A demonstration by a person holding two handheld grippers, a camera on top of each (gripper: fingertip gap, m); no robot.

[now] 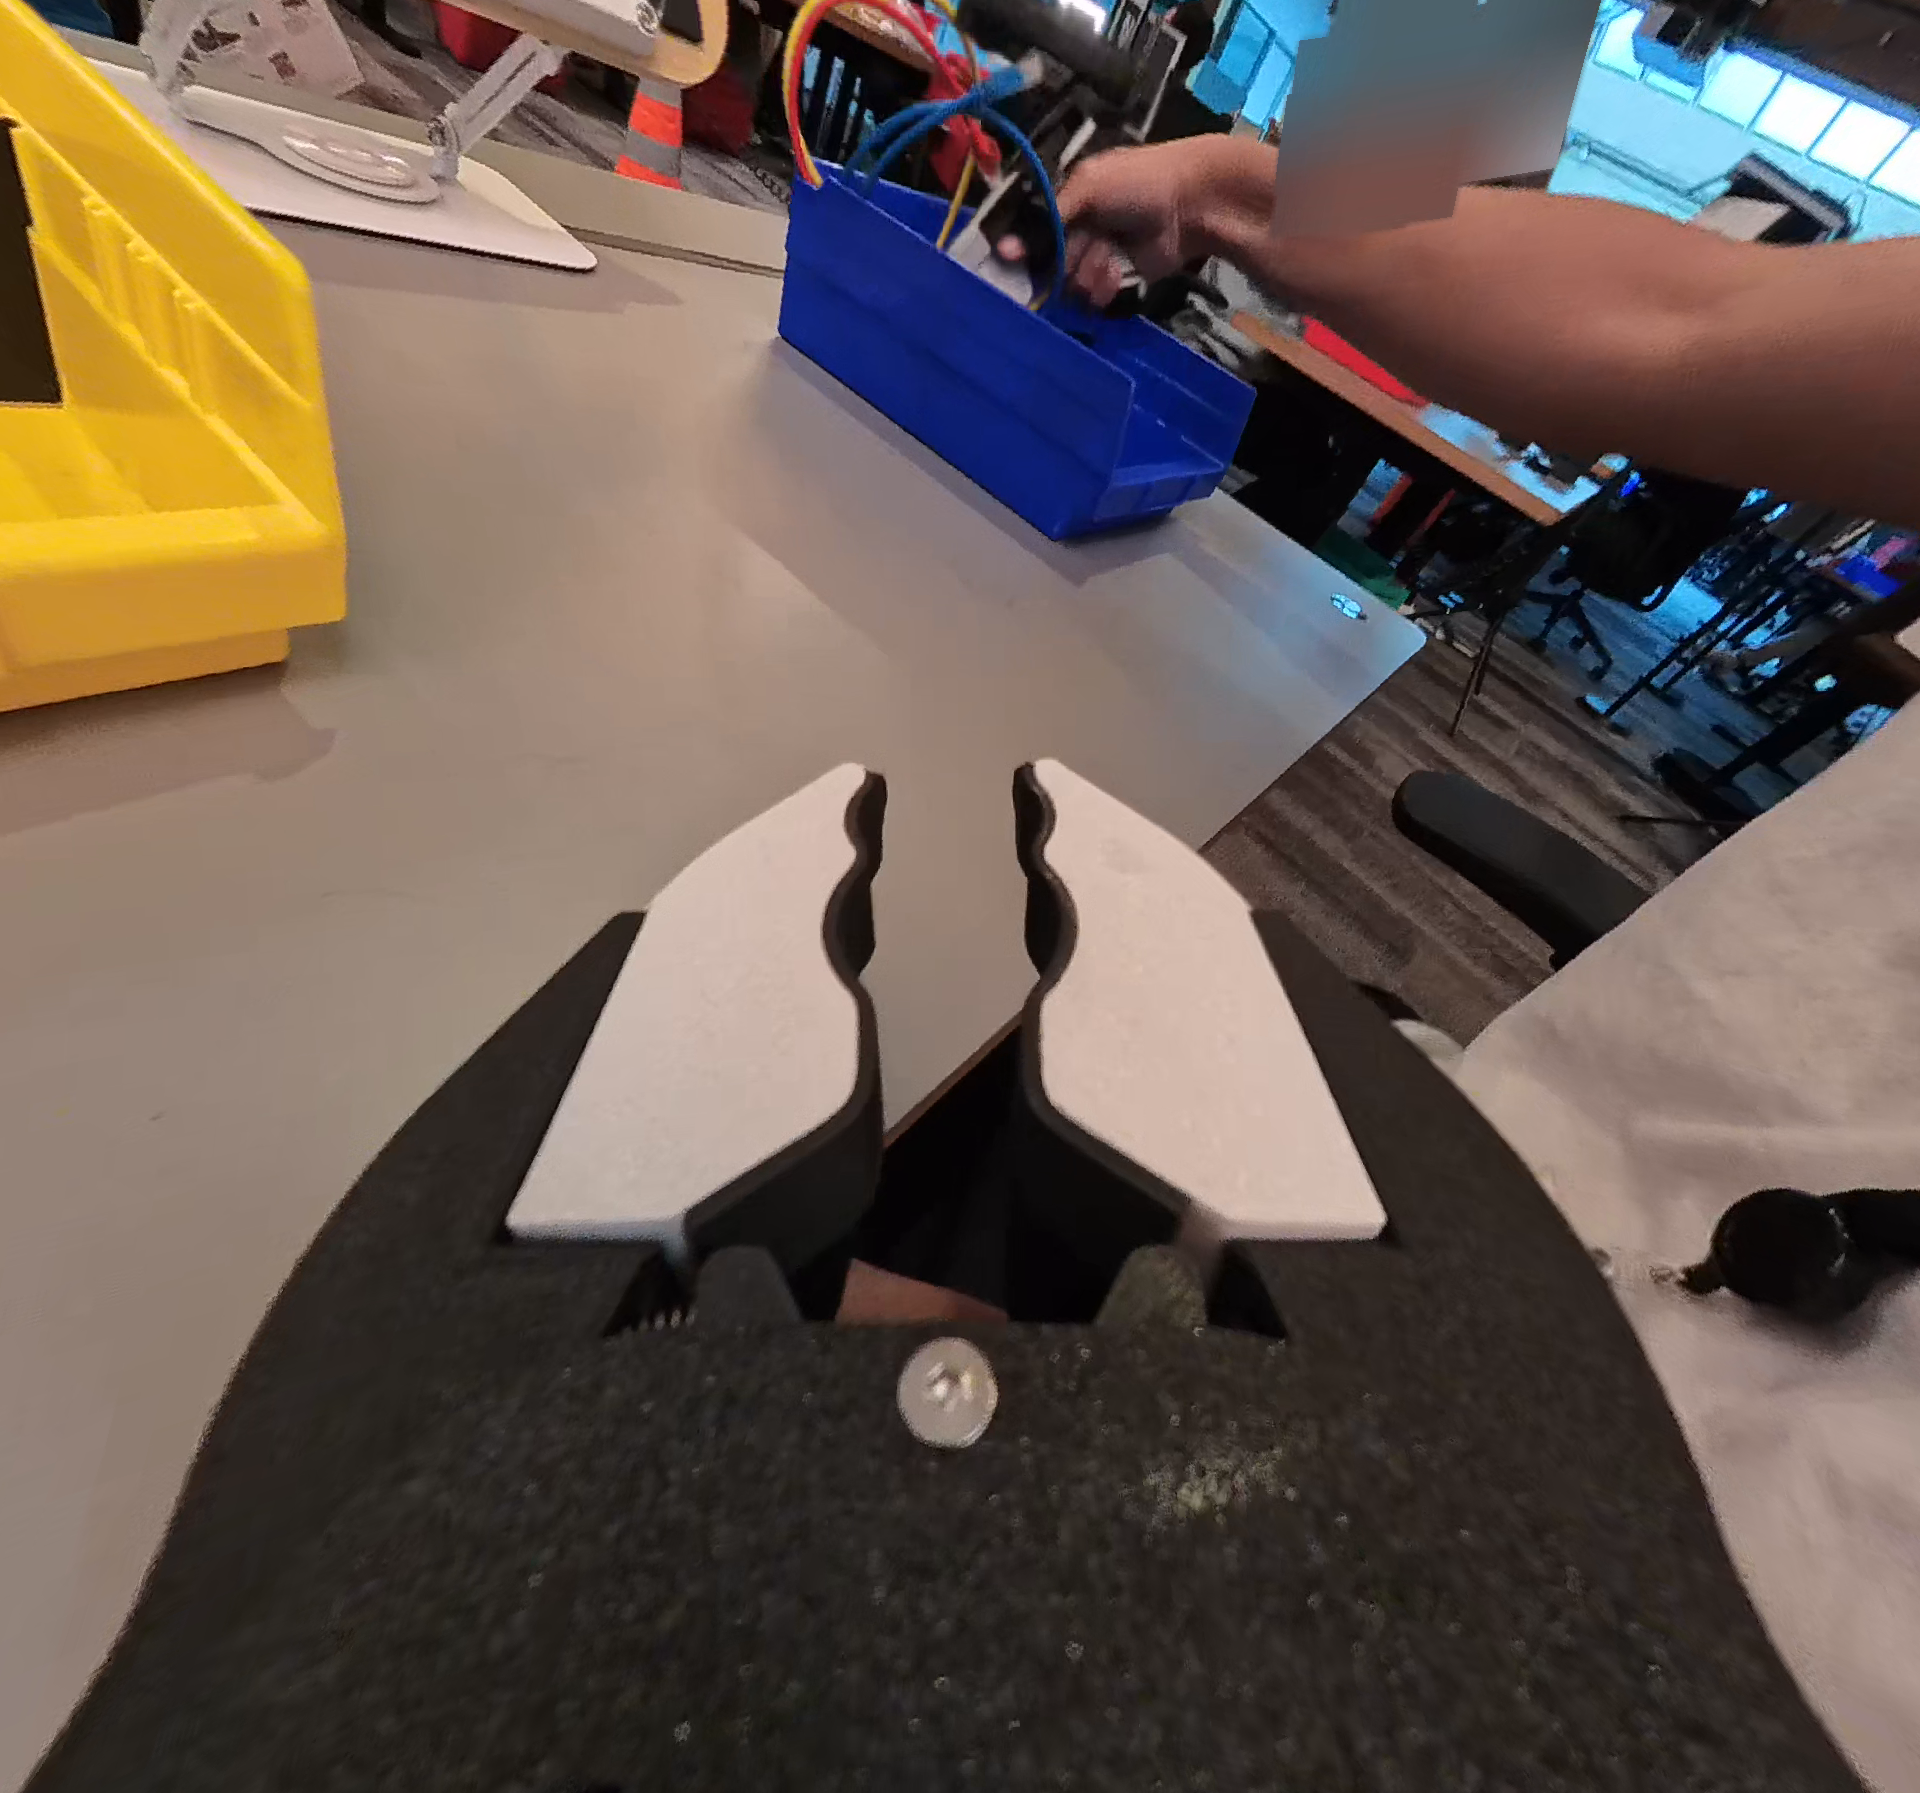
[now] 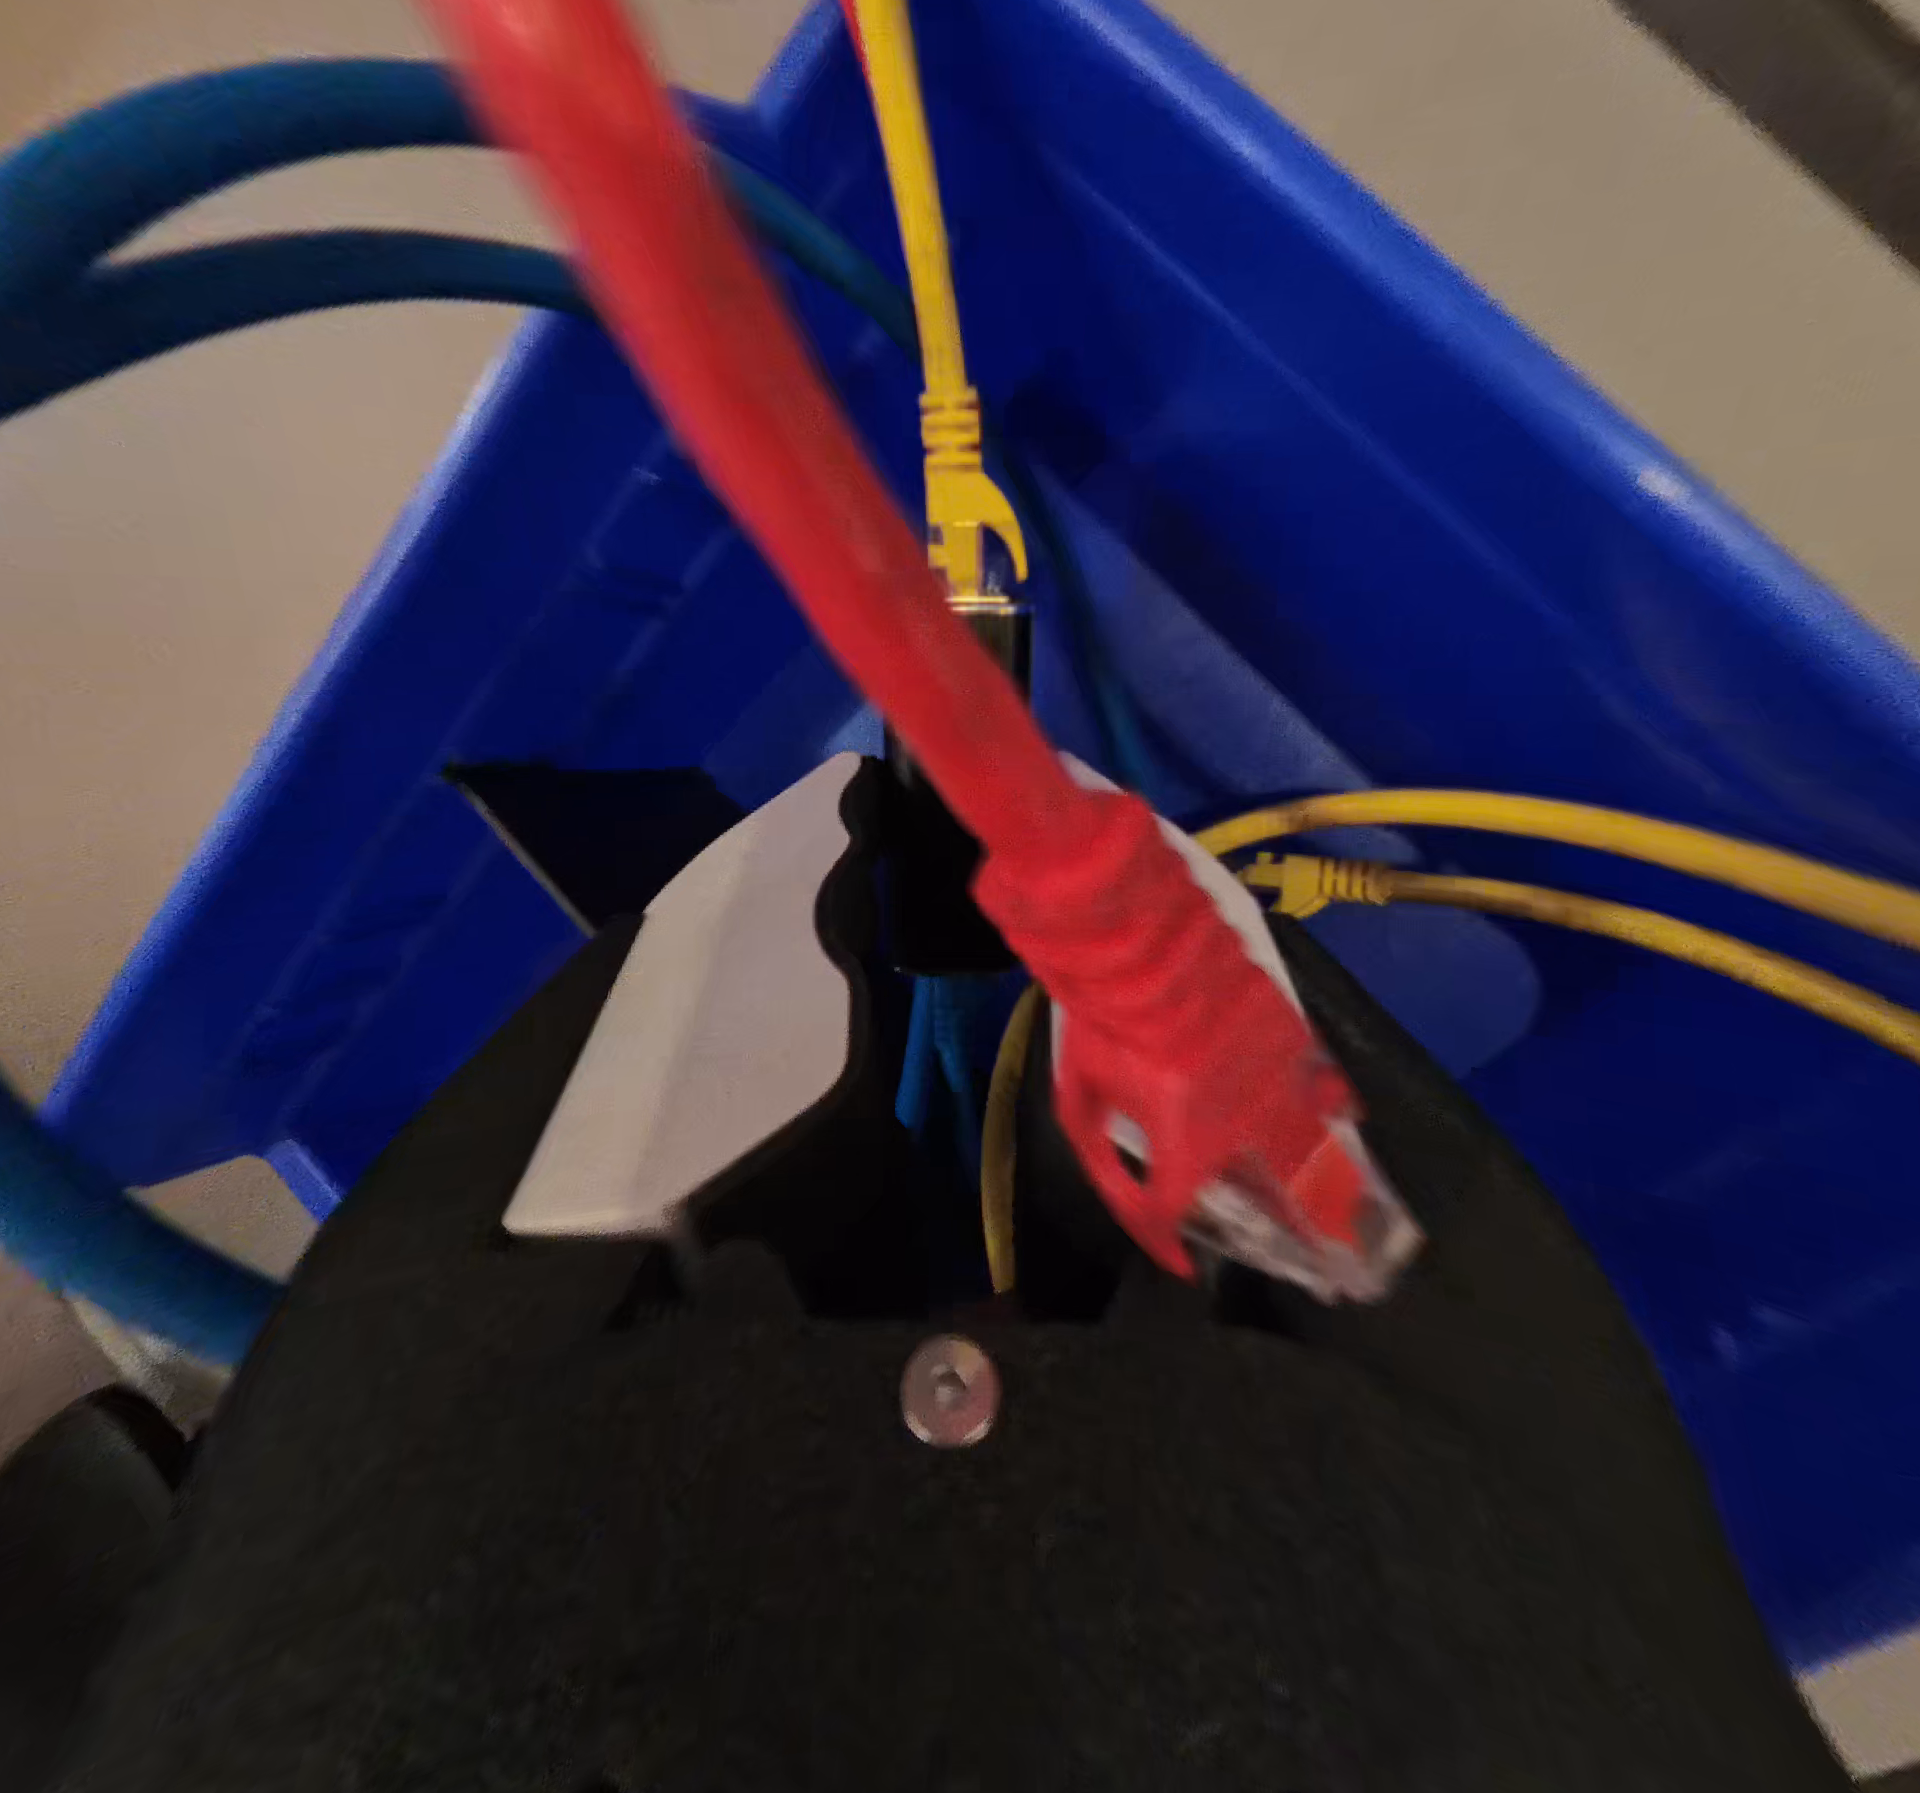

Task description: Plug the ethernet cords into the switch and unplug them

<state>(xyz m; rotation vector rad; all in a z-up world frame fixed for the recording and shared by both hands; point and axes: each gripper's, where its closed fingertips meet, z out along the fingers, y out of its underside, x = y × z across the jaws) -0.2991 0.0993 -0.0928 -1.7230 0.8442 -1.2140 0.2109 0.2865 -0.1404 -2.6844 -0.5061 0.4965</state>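
Lower centre of the left wrist view, the left gripper (image 1: pixel 948 787) hovers over bare counter (image 1: pixel 623 600) near its right edge, jaws apart and empty. Farther, upper centre, cords arch from the blue bin (image 1: pixel 997 393). Only the right wrist view shows the right gripper (image 2: pixel 951 839) — jaws clamped on a black switch (image 2: pixel 940 870) bearing a yellow cord (image 2: pixel 914 185); a red cord (image 2: pixel 748 455) hangs unplugged.
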